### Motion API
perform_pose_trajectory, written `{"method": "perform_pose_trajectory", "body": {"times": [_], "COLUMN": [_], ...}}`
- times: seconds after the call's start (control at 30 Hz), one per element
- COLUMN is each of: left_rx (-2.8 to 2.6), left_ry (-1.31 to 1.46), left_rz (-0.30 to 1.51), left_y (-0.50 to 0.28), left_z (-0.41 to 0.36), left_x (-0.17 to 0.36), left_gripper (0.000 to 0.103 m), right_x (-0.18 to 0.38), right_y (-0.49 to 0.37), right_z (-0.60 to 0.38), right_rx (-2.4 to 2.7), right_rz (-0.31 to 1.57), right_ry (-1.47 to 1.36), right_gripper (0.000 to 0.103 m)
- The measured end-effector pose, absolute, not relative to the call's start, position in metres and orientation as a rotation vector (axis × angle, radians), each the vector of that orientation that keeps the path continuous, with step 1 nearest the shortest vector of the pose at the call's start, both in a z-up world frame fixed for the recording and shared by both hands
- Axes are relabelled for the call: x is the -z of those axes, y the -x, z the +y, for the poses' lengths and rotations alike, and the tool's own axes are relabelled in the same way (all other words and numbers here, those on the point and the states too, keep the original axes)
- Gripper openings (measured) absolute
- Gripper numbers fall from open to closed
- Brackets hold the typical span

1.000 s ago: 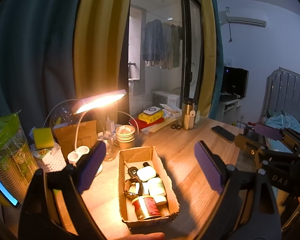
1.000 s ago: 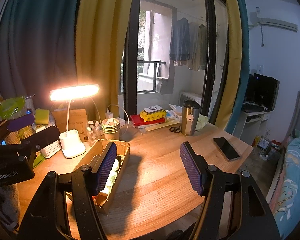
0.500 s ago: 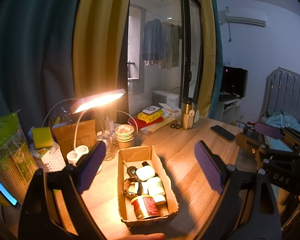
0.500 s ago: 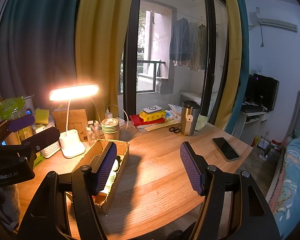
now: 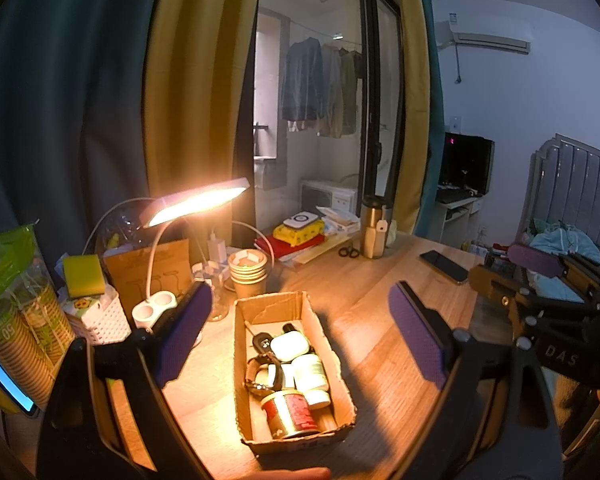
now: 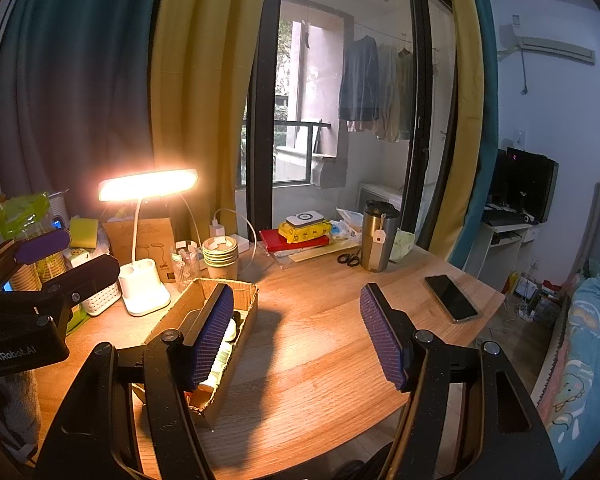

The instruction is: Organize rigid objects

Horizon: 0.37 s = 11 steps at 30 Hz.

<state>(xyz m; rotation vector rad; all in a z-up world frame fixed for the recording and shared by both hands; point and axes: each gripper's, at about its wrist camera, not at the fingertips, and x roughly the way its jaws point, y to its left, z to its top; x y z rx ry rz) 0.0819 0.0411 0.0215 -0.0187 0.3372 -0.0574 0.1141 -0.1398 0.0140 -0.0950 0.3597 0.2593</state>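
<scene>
A cardboard box (image 5: 296, 364) of small items sits beneath the left gripper (image 5: 300, 336), left of the right gripper (image 6: 296, 336); both gape wide, empty.

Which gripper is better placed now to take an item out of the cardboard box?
Left, probably. The left gripper is open and frames the cardboard box; the right gripper mostly faces bare table.

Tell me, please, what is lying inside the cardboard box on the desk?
The cardboard box holds a red-labelled can, a white bottle, a white earbud case, a watch and a dark key fob. Anything beneath them is covered.
</scene>
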Motion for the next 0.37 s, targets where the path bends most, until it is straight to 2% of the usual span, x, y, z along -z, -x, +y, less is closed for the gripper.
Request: {"method": "perform_pose_trajectory", "body": {"times": [0.37], "left_rx": [0.059], "left_ry": [0.012], "left_rz": [0.334], "left_y": [-0.0819], "left_z": [0.0393], "left_x": [-0.0220], "left_gripper": [0.091], "right_x": [-0.0134], "right_y": [-0.1148], "right_z": [-0.1424], "right_rx": [-0.264], "right_rz": [0.364], "right_ry": [0.093], "right_gripper": [0.069]}}
